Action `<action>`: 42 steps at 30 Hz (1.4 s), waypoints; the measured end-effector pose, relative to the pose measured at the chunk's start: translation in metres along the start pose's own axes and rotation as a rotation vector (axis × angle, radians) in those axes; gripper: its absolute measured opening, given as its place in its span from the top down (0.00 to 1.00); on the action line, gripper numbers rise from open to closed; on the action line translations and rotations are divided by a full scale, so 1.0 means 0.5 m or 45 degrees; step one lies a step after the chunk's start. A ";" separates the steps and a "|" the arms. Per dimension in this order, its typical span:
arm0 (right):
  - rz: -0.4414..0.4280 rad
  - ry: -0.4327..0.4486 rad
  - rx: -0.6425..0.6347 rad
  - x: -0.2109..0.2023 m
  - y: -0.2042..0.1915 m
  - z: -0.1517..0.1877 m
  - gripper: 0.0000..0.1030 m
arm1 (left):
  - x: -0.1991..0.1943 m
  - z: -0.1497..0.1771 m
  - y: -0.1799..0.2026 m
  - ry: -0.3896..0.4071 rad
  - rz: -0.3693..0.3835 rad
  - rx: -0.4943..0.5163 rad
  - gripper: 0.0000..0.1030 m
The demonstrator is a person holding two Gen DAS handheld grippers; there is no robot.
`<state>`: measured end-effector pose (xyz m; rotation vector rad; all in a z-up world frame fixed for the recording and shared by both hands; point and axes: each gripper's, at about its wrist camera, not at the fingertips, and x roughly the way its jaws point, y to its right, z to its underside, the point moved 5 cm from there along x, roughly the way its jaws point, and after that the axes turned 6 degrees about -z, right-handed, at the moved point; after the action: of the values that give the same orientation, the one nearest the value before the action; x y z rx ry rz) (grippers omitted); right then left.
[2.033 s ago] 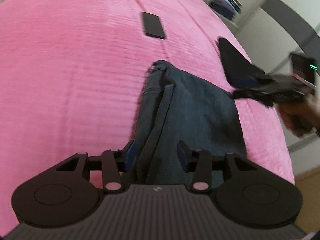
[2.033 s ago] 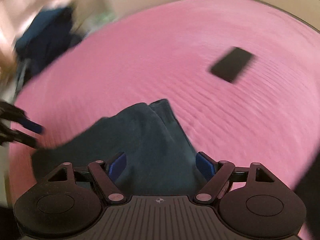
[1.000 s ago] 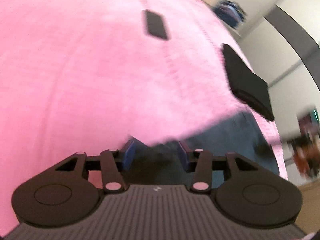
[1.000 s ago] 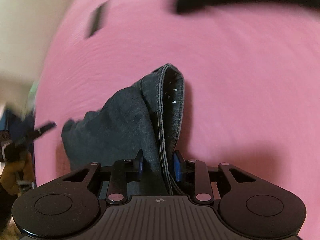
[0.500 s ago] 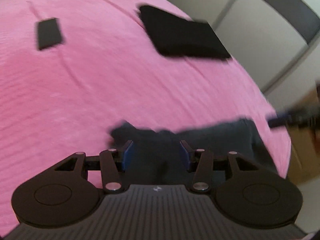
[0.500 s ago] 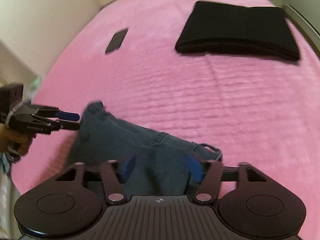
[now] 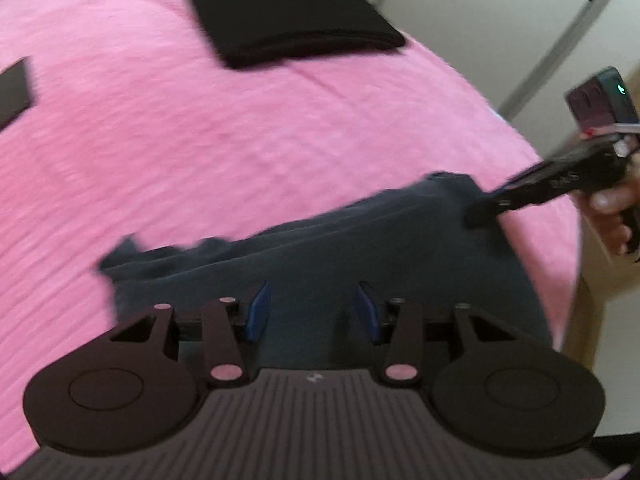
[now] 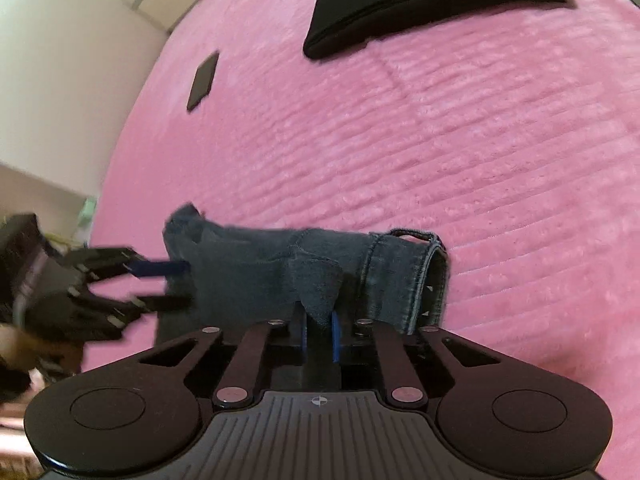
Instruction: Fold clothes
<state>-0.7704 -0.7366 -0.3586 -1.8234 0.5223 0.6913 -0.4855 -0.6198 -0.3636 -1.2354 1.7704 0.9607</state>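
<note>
A pair of dark blue denim jeans [image 8: 280,276], folded into a thick rumpled band, lies across a fuzzy pink blanket [image 8: 460,160] with soft ribbed rows, close in front of both grippers. The right gripper [image 8: 319,334] has its blue pads closing on a raised peak of denim, pinching it between them; beside it the stitched waistband curls open (the far end of the jeans is frayed-looking and blurred). The left gripper [image 7: 312,312] hovers over the dark cloth with its blue fingers [image 7: 258,312] partly spread; whether they touch the fabric cannot be told. Farther back lie a neatly folded black garment [image 7: 292,20], its top edge cut off in the right wrist view, and a flat dark rectangle [image 8: 204,78], perhaps a phone.
</note>
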 end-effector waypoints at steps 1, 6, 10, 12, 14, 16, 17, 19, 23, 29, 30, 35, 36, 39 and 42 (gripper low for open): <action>-0.014 0.031 0.010 -0.018 -0.006 0.000 0.92 | 0.012 -0.010 0.015 -0.004 0.006 0.028 0.61; 0.026 0.083 0.128 -0.023 0.066 0.025 0.92 | 0.051 -0.051 0.055 0.035 0.047 0.040 0.62; 0.014 0.087 0.211 0.012 0.110 0.013 0.88 | 0.107 -0.050 0.063 0.000 0.011 0.063 0.61; 0.054 0.078 0.128 0.000 0.087 0.009 0.84 | 0.119 -0.056 0.063 -0.009 -0.001 0.069 0.59; 0.124 0.104 0.046 -0.025 0.058 0.011 0.79 | 0.119 -0.064 0.060 -0.022 0.002 0.073 0.59; 0.165 0.153 -0.007 -0.054 0.029 0.016 0.79 | 0.101 -0.065 0.053 -0.010 -0.013 0.070 0.63; 0.161 0.175 -0.033 -0.063 0.013 0.021 0.79 | 0.089 -0.064 0.046 0.000 -0.029 0.064 0.64; 0.126 0.189 -0.075 -0.067 -0.018 0.032 0.79 | 0.052 -0.056 0.026 0.030 -0.046 0.020 0.64; 0.098 0.115 -0.104 -0.006 -0.020 0.047 0.79 | -0.013 -0.011 -0.028 0.047 -0.081 -0.109 0.64; 0.065 0.097 -0.035 0.038 0.026 0.026 0.79 | 0.015 0.060 -0.081 -0.063 -0.151 -0.153 0.64; 0.079 0.106 -0.043 0.023 0.019 0.028 0.79 | 0.020 0.064 -0.084 -0.070 -0.152 -0.143 0.64; 0.132 0.144 0.020 -0.046 0.020 0.084 0.27 | -0.029 0.077 -0.094 -0.030 -0.155 -0.195 0.61; 0.132 0.127 0.039 -0.048 0.022 0.100 0.27 | -0.041 0.089 -0.097 -0.029 -0.159 -0.221 0.60; 0.116 0.057 0.104 -0.037 0.035 0.145 0.27 | -0.074 0.133 -0.106 -0.040 -0.170 -0.302 0.52; 0.101 -0.010 0.210 0.002 0.066 0.173 0.27 | -0.081 0.185 -0.105 -0.092 -0.174 -0.354 0.49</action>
<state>-0.8090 -0.6664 -0.4048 -1.6526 0.6308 0.6883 -0.4102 -0.5350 -0.3755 -1.4548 1.5112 1.1835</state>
